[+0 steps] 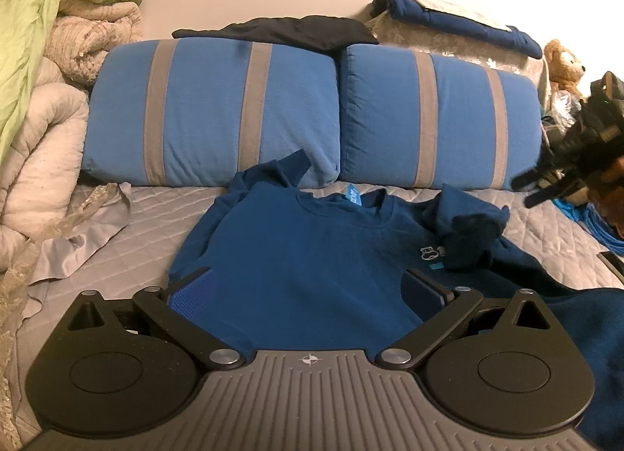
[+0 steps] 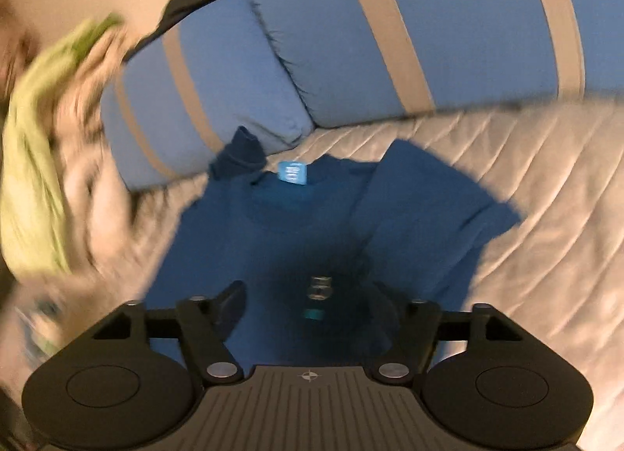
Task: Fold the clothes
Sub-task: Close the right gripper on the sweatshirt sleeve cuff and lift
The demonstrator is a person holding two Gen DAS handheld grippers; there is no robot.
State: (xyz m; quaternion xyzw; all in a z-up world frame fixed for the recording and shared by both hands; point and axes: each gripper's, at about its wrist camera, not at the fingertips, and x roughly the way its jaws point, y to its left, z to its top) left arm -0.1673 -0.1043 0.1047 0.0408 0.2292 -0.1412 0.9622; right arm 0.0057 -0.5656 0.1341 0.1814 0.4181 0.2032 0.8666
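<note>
A dark blue sweatshirt (image 1: 312,256) lies front up on the grey quilted bed cover (image 1: 148,232), its collar and light blue label (image 1: 353,191) toward the pillows. One sleeve (image 1: 468,229) is bunched over the chest beside a small white print. My left gripper (image 1: 308,291) hovers low over the sweatshirt's body, jaws wide open, nothing pinched. My right gripper (image 1: 542,188) hangs in the air at the bed's right side. In the blurred right wrist view the right gripper (image 2: 312,306) is open above the sweatshirt (image 2: 273,240), with the sleeve (image 2: 429,209) lying ahead of it.
Two blue pillows with grey stripes (image 1: 218,112) (image 1: 440,119) stand just behind the collar, with a black garment (image 1: 280,32) on top. A pile of quilts and a green blanket (image 1: 43,22) fill the left. A teddy bear (image 1: 563,61) and a blue cable (image 1: 589,225) are at the right.
</note>
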